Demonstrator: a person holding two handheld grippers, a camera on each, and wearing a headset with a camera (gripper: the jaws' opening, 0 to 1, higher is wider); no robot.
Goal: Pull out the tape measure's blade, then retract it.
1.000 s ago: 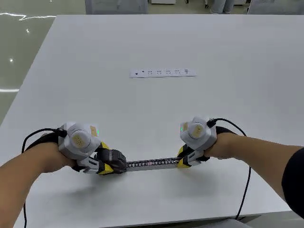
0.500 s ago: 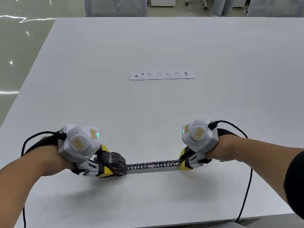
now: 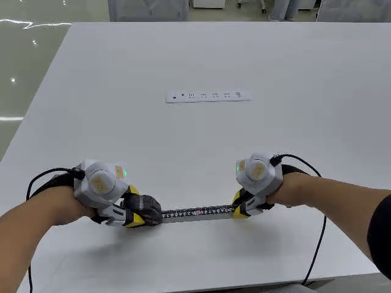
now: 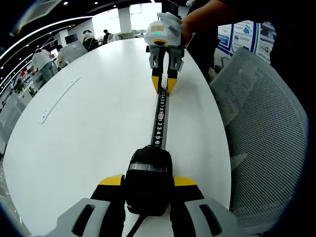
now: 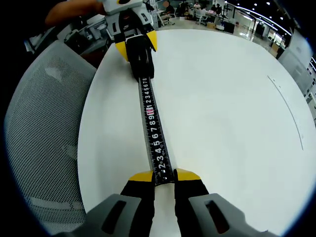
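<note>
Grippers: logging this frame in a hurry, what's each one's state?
Left gripper: shut on the case.
Right gripper: shut on the blade end.

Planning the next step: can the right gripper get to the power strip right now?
Probably not yet. The table between them lies bare, but the right gripper is shut on the end of the blade and would have to release it before reaching for the power strip.
</note>
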